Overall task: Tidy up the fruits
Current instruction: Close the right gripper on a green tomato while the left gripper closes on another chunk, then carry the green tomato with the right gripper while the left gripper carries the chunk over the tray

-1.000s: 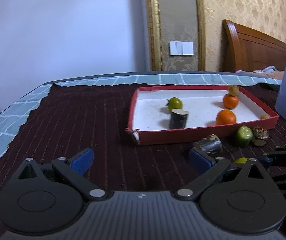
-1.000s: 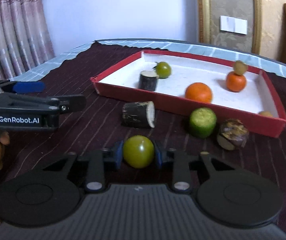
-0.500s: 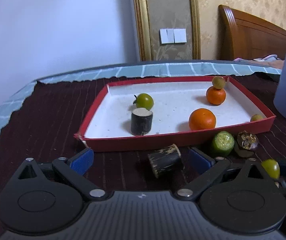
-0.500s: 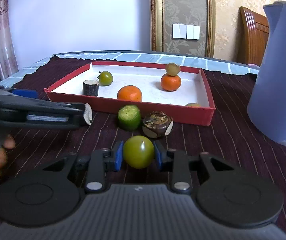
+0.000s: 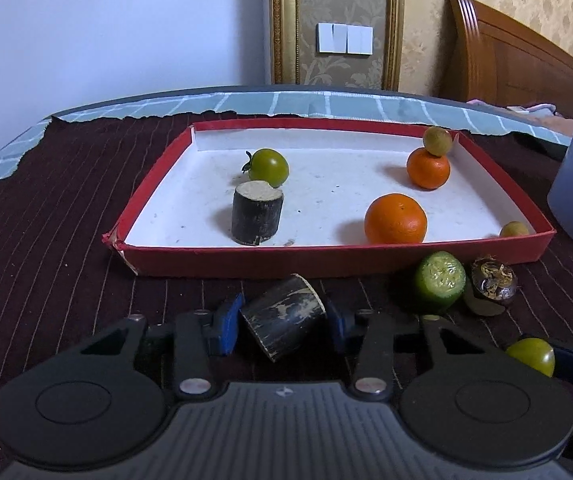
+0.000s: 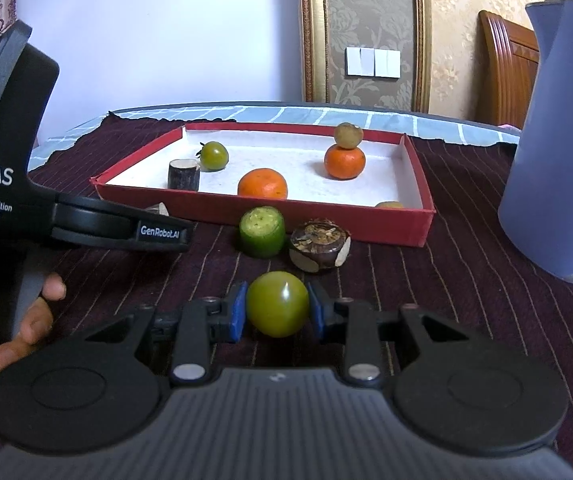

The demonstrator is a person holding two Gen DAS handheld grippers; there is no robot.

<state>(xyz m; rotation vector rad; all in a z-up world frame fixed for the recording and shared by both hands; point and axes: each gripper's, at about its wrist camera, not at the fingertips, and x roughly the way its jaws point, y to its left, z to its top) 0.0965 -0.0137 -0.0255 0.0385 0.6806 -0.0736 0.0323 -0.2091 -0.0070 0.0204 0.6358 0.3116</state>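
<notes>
Left gripper point(image 5: 282, 322): jaws had just been closing; blue pads sat against both sides of a dark sugarcane piece point(image 5: 282, 326), which lay tilted on the cloth just in front of the tray.
Right gripper point(image 6: 277, 311): jaws clamped on a green tomato point(image 6: 277, 304), held just above the cloth, near side of the tray.
Tray point(image 5: 326, 260): red walls, white floor, on the dark striped cloth point(image 5: 46, 240) covering the desk.
Inside tray: second green tomato point(image 5: 268, 167) at far left; upright dark sugarcane stub point(image 5: 257, 218) just in front of it; one orange point(image 5: 395, 219) near the front wall; another orange point(image 5: 427, 169) at far right with a small brownish fruit point(image 5: 437, 141) just behind it; a small yellowish fruit point(image 5: 513, 229) in the front right corner.
Outside tray: cucumber chunk point(image 5: 439, 280) and brown water chestnut point(image 5: 491, 280), side by side, close to the front wall.
Right of tray: blue jug point(image 6: 554, 140), standing upright.
Person: fingers point(image 6: 30, 320) wrapped on the left gripper's handle.
</notes>
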